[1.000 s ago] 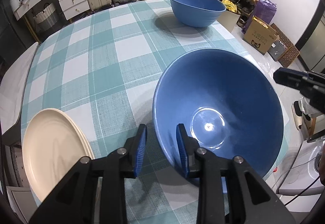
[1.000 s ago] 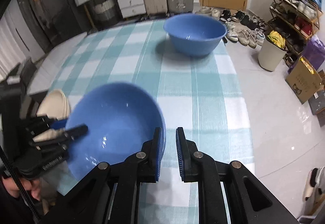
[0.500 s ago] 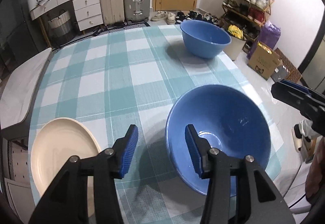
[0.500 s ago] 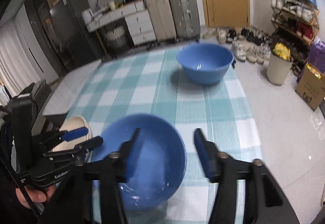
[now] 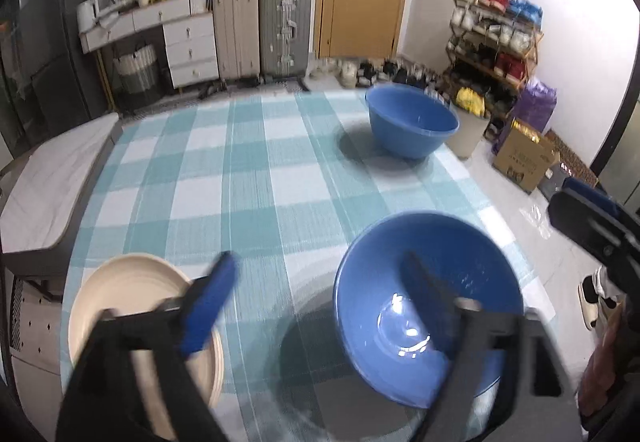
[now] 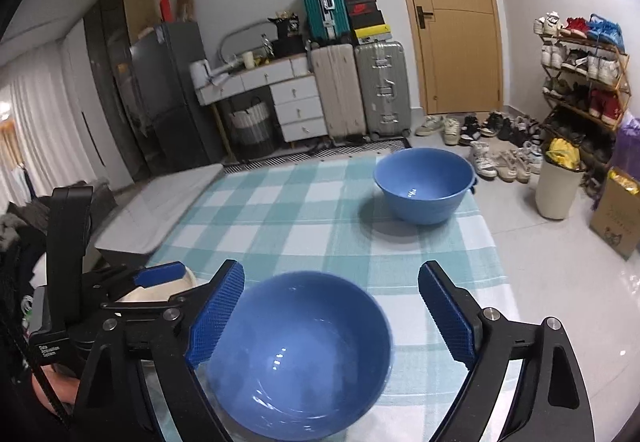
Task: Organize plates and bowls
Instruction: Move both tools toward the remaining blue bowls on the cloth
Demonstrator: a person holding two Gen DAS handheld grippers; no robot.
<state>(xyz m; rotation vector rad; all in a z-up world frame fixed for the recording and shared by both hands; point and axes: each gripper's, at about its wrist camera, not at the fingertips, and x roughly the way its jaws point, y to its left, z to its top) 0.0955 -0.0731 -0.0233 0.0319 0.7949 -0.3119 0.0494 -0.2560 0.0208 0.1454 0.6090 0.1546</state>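
Left wrist view: the left tool (image 5: 316,302) is seen spread wide and empty above the near edge of the tabletop (image 5: 256,177); its fingers are motion-blurred.
Right wrist view: the right tool (image 6: 332,312) is seen spread wide, nothing pinched, the near blue bowl (image 6: 298,358) lying below and between its fingers without visible contact.
Near blue bowl: upright on the checked cloth at the near right of the tabletop, held by neither tool (image 5: 430,306).
Far blue bowl: upright at the far right corner of the tabletop (image 5: 412,125), well apart from the near bowl (image 6: 424,183).
Cream plates: stacked at the near left edge of the tabletop (image 5: 128,306); the count cannot be told. In the right wrist view they are mostly hidden behind the left tool (image 6: 160,276).
Done so far (judged): plates appear gathered in one stack; the near bowl is set down.
Left (judged): the two bowls are not nested or grouped; bringing them together is probably the remaining work.
Uncertainty: the intended final layout cannot be told.
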